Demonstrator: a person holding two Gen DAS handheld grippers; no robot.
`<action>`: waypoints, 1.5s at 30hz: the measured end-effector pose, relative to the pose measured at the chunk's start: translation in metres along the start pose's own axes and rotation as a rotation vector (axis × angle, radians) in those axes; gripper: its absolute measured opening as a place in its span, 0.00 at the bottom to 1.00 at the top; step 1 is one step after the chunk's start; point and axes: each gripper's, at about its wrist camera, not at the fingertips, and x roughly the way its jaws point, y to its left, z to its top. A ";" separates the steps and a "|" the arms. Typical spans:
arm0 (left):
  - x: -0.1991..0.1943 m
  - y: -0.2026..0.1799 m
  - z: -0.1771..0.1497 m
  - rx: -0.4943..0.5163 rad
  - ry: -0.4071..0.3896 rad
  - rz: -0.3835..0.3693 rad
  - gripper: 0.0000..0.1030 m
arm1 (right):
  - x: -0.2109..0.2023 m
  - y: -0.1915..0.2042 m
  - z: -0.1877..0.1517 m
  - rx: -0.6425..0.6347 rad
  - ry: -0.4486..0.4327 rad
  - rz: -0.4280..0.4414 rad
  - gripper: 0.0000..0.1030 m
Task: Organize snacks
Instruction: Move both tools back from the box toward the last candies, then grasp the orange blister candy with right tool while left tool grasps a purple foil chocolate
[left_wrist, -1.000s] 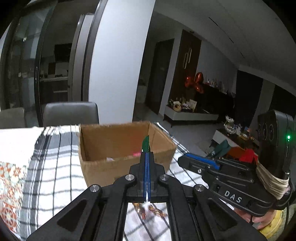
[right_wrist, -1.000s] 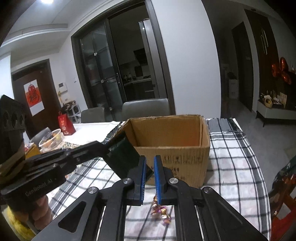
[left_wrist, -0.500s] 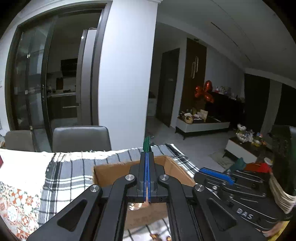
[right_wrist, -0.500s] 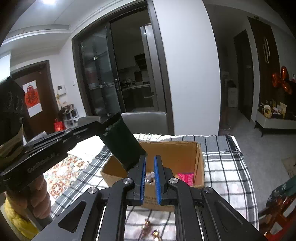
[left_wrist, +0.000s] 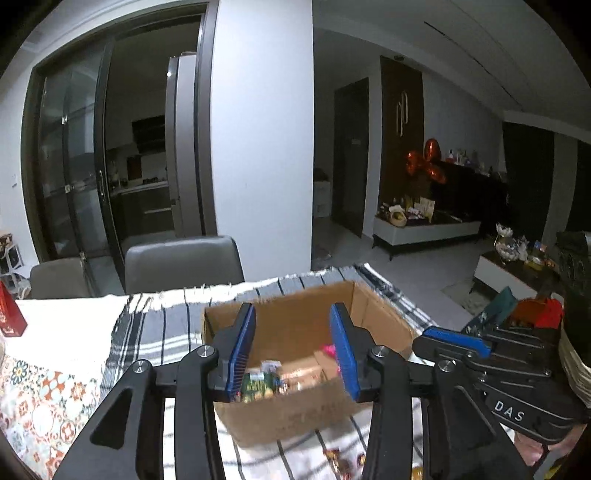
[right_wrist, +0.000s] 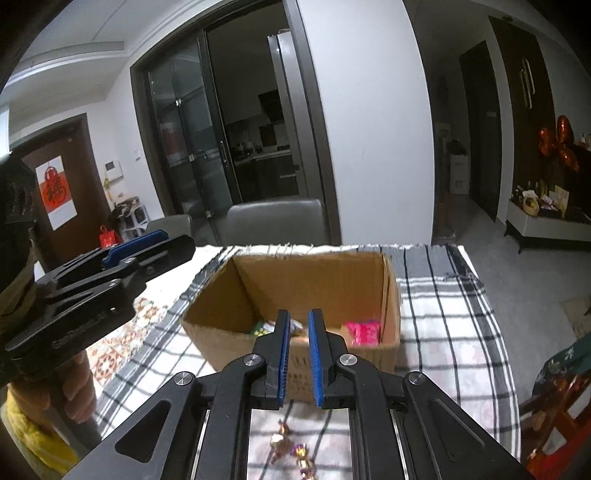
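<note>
An open cardboard box (left_wrist: 295, 413) stands on the checked tablecloth; it also shows in the right wrist view (right_wrist: 236, 343). Inside lie a green packet (left_wrist: 258, 386), a pink packet (right_wrist: 364, 332) and other snacks. My left gripper (left_wrist: 293, 354) is open and empty above the box's front. My right gripper (right_wrist: 298, 354) hangs before the box with its jaws a narrow gap apart and nothing between them. Wrapped candies (right_wrist: 291, 448) lie on the cloth in front of the box.
Grey chairs (left_wrist: 181, 262) stand behind the table. A patterned cloth (left_wrist: 44, 402) covers the table's left part. A red bag (left_wrist: 9, 314) stands at far left. The table edge drops off to the right (right_wrist: 506, 350).
My left gripper was shut on a dark green packet; it rose over the box and opened, and the packet is gone from it. The right gripper also rose.
</note>
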 end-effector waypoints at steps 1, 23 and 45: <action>-0.003 -0.002 -0.004 0.007 0.003 -0.002 0.40 | -0.002 0.000 -0.006 -0.002 0.007 0.001 0.14; -0.036 -0.067 -0.098 0.112 0.112 -0.167 0.44 | -0.043 -0.014 -0.115 -0.001 0.134 -0.026 0.32; 0.037 -0.080 -0.161 0.109 0.358 -0.272 0.44 | -0.001 -0.043 -0.178 0.066 0.300 0.000 0.32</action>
